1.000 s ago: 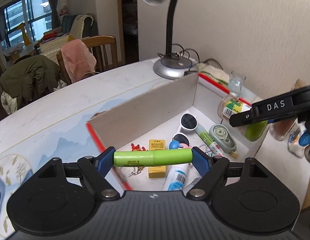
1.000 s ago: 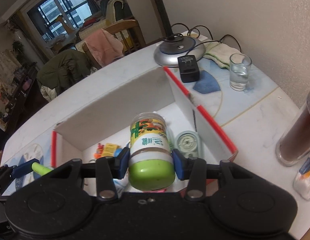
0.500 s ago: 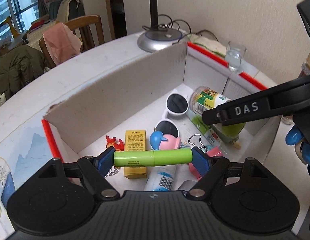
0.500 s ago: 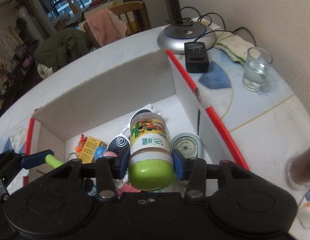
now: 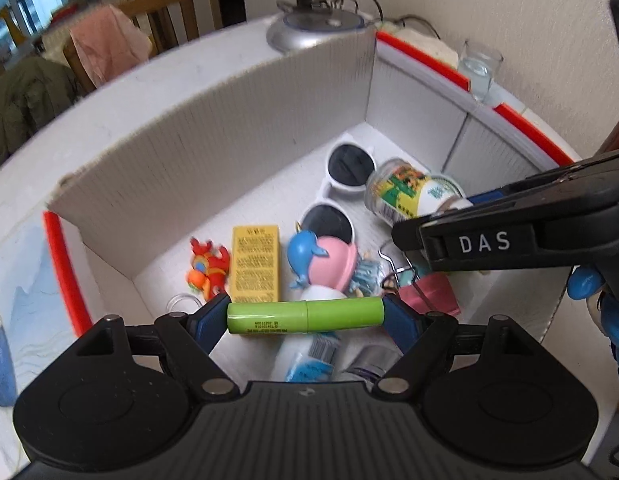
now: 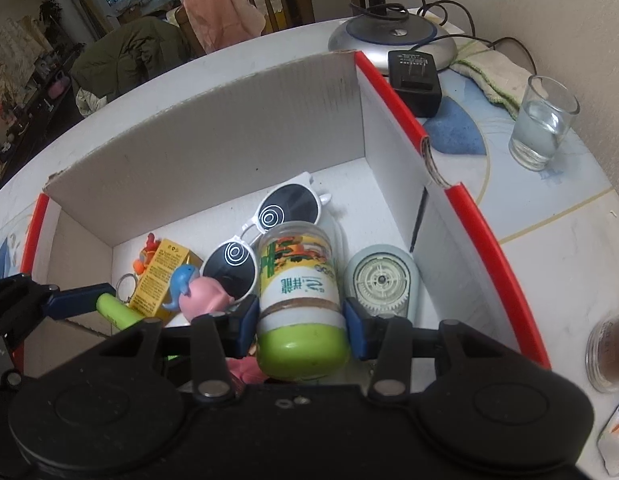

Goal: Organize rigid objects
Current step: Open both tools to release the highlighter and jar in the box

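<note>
A: What is seen to have changed over the last second?

B: Both hand-held grippers have been brought down and forward over the cardboard box; a second ago the box sat further off and its far wall looked lower. The box floor is now looked straight into. The carry is judged nearly done, with release still to come.

A: State of the left hand-held gripper?

B: Pinched on the green battery, which is held crosswise, end to end between the blue pads. It is hung above the near end of the box, over a white tube (label partly hidden) and just short of the yellow carton.

A: And the right hand-held gripper?

B: Pressed onto the green-capped bottle at its white band, cap toward the camera. The bottle is held low inside the box, between the white sunglasses and the correction-tape dispenser. Whether the floor is touched cannot be told.

A: Anything in the way?

B: The whale toy is just beside the bottle (tight drop, judged).
</note>
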`<act>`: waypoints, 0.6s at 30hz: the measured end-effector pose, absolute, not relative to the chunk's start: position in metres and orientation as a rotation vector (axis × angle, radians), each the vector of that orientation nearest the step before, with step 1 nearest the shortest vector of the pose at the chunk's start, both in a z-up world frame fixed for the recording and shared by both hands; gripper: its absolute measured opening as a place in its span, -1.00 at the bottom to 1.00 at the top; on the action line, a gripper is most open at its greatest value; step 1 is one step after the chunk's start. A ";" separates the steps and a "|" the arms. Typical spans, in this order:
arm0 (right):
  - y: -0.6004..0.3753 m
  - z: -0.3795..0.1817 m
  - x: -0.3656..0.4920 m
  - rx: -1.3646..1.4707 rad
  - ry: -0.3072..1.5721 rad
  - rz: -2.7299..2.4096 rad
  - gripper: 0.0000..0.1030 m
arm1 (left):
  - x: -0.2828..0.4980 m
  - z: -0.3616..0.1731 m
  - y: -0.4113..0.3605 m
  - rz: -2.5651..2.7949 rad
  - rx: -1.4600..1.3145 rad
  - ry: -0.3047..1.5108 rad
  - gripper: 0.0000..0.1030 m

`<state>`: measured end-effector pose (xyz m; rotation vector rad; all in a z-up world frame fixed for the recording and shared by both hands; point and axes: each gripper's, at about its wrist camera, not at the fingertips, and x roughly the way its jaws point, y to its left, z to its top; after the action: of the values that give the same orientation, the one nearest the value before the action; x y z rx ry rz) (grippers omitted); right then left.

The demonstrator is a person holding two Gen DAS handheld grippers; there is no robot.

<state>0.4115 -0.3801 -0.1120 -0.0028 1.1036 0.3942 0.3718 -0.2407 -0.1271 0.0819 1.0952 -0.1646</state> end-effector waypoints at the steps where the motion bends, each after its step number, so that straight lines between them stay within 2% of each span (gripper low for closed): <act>1: -0.380 -0.112 0.412 -0.001 1.107 0.397 -0.14 | 0.373 -0.128 -0.240 -0.168 0.078 1.102 0.59; 9: -0.382 -0.111 0.411 0.003 1.114 0.386 -0.08 | 0.375 -0.128 -0.239 -0.175 0.061 1.126 0.58; 14: -0.385 -0.104 0.405 0.015 1.095 0.400 0.09 | 0.369 -0.122 -0.240 -0.143 0.073 1.093 0.59; 18: -0.386 -0.095 0.399 0.030 1.076 0.411 0.15 | 0.362 -0.115 -0.235 -0.138 0.040 1.066 0.59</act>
<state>0.3987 -0.3865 -0.0946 0.0301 1.0756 0.4108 0.3616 -0.2351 -0.1155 0.0404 1.0658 -0.1378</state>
